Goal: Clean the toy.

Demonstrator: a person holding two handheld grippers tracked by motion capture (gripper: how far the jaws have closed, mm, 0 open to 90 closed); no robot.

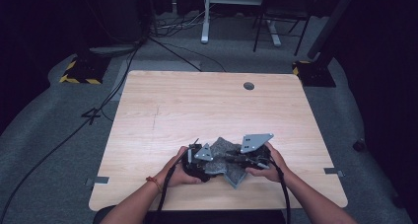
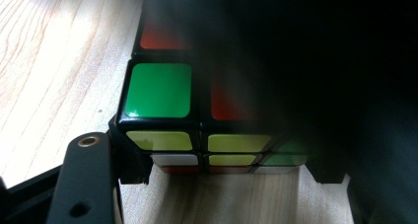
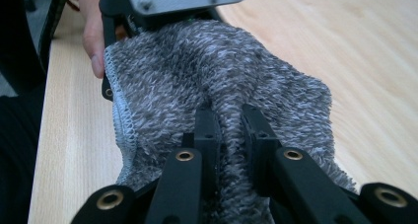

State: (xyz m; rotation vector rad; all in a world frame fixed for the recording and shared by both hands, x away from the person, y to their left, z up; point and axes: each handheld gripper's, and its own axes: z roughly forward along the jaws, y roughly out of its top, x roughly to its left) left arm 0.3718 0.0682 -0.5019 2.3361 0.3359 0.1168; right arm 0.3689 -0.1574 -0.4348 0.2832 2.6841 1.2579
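- A cube (image 2: 197, 120) with green, red, yellow and white stickers is gripped by the left tool (image 1: 197, 162); in the left gripper view it is seen held between the two jaws, resting on the surface (image 1: 197, 105).
- A grey cloth (image 3: 212, 81) is pinched in a fold by the right tool (image 3: 231, 130), whose jaws are closed on it.
- In the high view the cloth (image 1: 227, 157) is draped between the two tools and over the left one, so that the cube is covered from above; the right tool (image 1: 249, 157) is set just beside it on the right.
- In the right gripper view the far edge of the cloth is seen touching the left tool's body, next to the person's fingers (image 3: 93, 31).
- Both tools are held close together near the front edge of the surface, which is of pale wood with a round hole (image 1: 249, 86) near its far edge.
- Beyond it, grey carpet (image 1: 54, 120), loose cables and desk legs (image 1: 205, 21) are seen in a dark room.
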